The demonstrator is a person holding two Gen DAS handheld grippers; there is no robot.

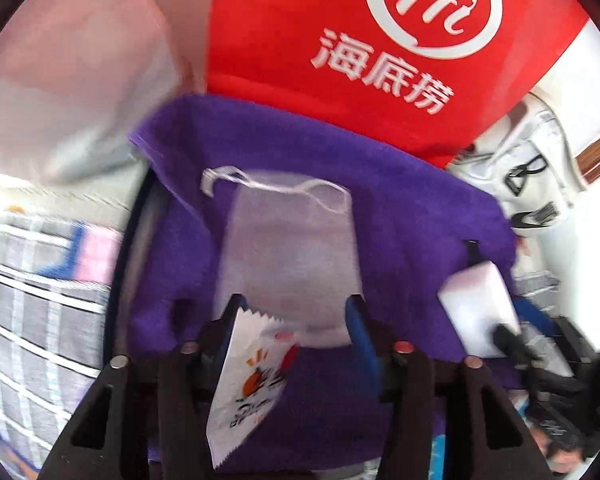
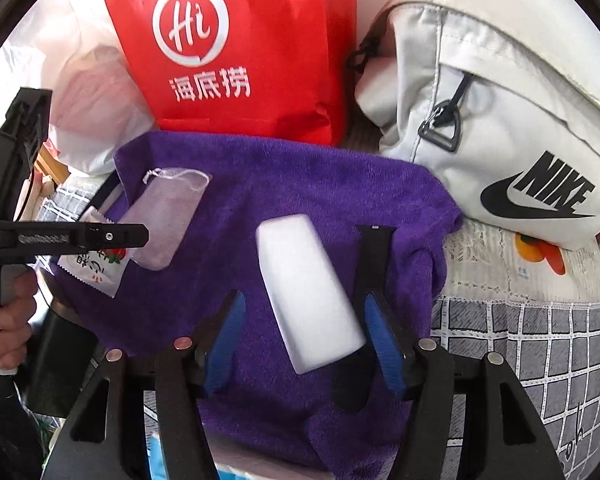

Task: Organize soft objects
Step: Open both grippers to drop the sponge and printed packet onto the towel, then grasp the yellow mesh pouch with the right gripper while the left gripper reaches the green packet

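A purple towel (image 1: 400, 208) lies spread in front of both grippers. On it rests a sheer white drawstring pouch (image 1: 288, 248). My left gripper (image 1: 296, 304) is open just above the pouch's near end. A white printed sachet (image 1: 252, 380) hangs loose against its left finger, and the right pad is clear of it. In the right wrist view a white foam block (image 2: 308, 292) lies on the towel (image 2: 300, 184) between the blue pads of my open right gripper (image 2: 304, 298), with a gap on its left side. The left gripper (image 2: 140, 236) shows there side-on over the sachet (image 2: 96, 268).
A red bag with a white logo (image 2: 236, 40) stands behind the towel, a white Nike bag (image 2: 500, 128) to its right, and a pale plastic bag (image 2: 92, 112) to its left. A black strap (image 2: 374, 256) lies on the towel. Checked grey bedding (image 2: 540, 352) surrounds it. A hand (image 2: 4, 320) holds the left gripper's handle.
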